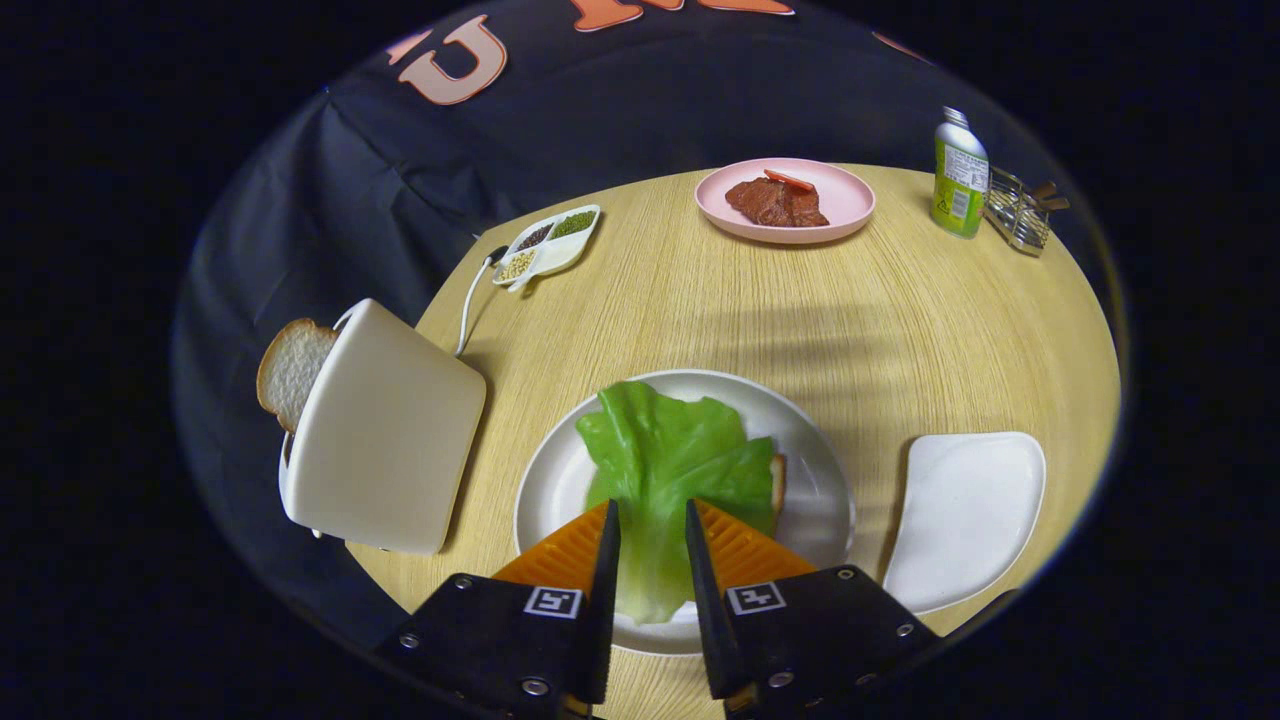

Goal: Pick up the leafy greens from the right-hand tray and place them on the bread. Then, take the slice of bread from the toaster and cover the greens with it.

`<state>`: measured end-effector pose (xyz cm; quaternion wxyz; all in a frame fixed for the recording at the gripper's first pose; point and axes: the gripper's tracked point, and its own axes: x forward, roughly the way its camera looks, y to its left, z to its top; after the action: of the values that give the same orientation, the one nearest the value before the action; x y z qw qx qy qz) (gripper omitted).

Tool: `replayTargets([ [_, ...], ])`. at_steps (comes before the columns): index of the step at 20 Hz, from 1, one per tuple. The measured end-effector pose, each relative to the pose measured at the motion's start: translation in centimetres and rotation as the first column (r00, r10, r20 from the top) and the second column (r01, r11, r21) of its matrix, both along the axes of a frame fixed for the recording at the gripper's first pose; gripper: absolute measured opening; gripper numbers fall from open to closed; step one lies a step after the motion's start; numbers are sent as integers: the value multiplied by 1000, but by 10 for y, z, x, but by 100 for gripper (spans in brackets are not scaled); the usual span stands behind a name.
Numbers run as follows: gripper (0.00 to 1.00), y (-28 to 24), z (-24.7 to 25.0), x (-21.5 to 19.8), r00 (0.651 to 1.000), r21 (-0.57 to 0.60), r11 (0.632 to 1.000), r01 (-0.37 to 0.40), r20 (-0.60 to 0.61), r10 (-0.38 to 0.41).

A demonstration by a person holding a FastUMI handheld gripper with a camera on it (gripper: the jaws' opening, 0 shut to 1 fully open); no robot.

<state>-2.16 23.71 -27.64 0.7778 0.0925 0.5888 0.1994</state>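
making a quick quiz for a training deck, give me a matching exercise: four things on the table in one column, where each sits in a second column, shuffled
Things:
1. lettuce leaf
2. bread slice
3. meat
4. bottle

Places:
A. on the pink plate at the far side
B. sticking out of the toaster
C. beside the wire rack
D. on the white plate, its near end between the fingers of the claw

Pairs: 1-D, 2-B, 3-A, 4-C
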Motion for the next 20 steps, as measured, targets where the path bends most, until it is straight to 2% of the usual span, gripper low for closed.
replayTargets([
  [3, 49, -7, 8, 9, 999, -39, 999, 10, 49, -8],
  [7, 59, -4, 39, 21, 994, -33, 999, 16, 106, -12],
  [12, 86, 17, 81, 24, 986, -55, 998, -28, 160, 37],
  [14, 92, 35, 103, 22, 982, -40, 997, -59, 178, 65],
  [16, 96, 57, 123, 21, 977, -25, 996, -84, 194, 87],
  [20, 97, 99, 158, 24, 962, -13, 990, -137, 235, 136],
])
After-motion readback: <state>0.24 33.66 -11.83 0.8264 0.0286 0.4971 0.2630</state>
